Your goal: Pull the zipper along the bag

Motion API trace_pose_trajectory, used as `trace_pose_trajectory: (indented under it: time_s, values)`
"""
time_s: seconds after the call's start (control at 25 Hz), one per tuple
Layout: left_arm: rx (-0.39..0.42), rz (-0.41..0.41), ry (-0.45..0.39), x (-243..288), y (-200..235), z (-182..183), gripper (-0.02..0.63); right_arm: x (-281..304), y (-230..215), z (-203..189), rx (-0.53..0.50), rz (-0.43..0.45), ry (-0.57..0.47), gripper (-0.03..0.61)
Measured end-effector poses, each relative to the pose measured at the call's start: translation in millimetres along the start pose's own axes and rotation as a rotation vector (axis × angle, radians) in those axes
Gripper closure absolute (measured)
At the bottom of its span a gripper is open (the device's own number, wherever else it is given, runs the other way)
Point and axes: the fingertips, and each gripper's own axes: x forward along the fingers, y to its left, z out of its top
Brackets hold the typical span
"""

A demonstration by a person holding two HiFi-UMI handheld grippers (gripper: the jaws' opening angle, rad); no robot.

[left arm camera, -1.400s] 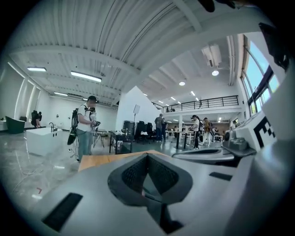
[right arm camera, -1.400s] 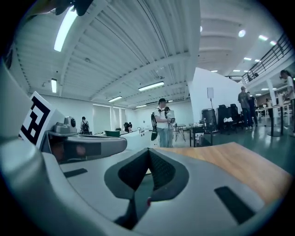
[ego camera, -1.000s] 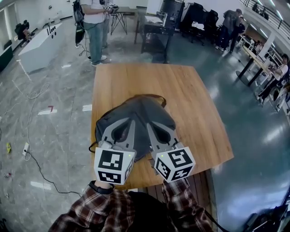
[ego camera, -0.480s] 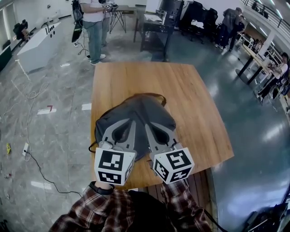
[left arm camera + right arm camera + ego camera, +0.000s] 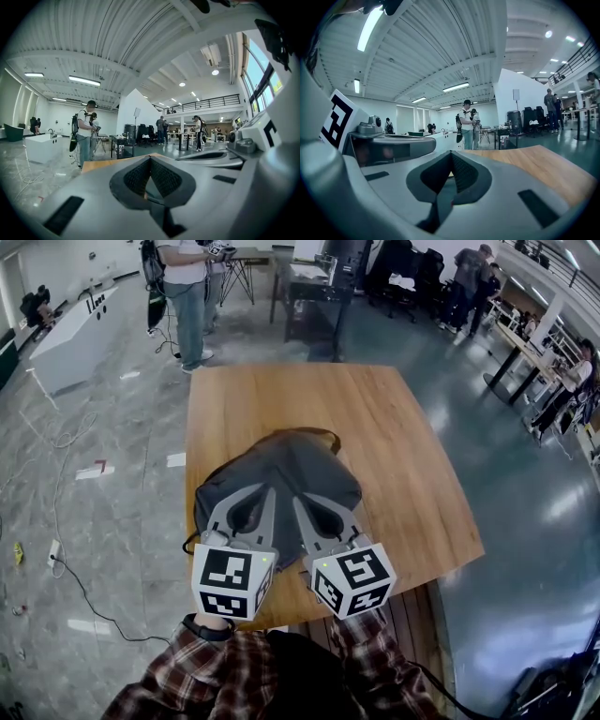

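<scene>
Well, from where I stand the left hand-held gripper (image 5: 265, 493) hovers over the near left of the dark grey bag (image 5: 300, 460), its jaws pressed together at the tips with nothing I can make out between them. The bag lies slumped on the wooden bench (image 5: 394, 446), close to its near edge. Just beside, the right hand-held gripper (image 5: 305, 504) is likewise closed and seemingly empty. I can't pick out the zipper pull. Tugging it with the fabric unpinned would likely drag the soft bag along, bunching it or jamming the slider.
</scene>
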Motion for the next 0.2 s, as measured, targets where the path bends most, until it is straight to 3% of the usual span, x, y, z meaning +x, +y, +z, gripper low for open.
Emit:
trace_pose_trajectory:
  time_s: [0.2]
  values:
    - [0.002, 0.001, 0.006, 3.9, -1.2, -2.7, 0.605, 1.4, -3.7, -3.2, 0.004, 0.004, 0.007, 0.571]
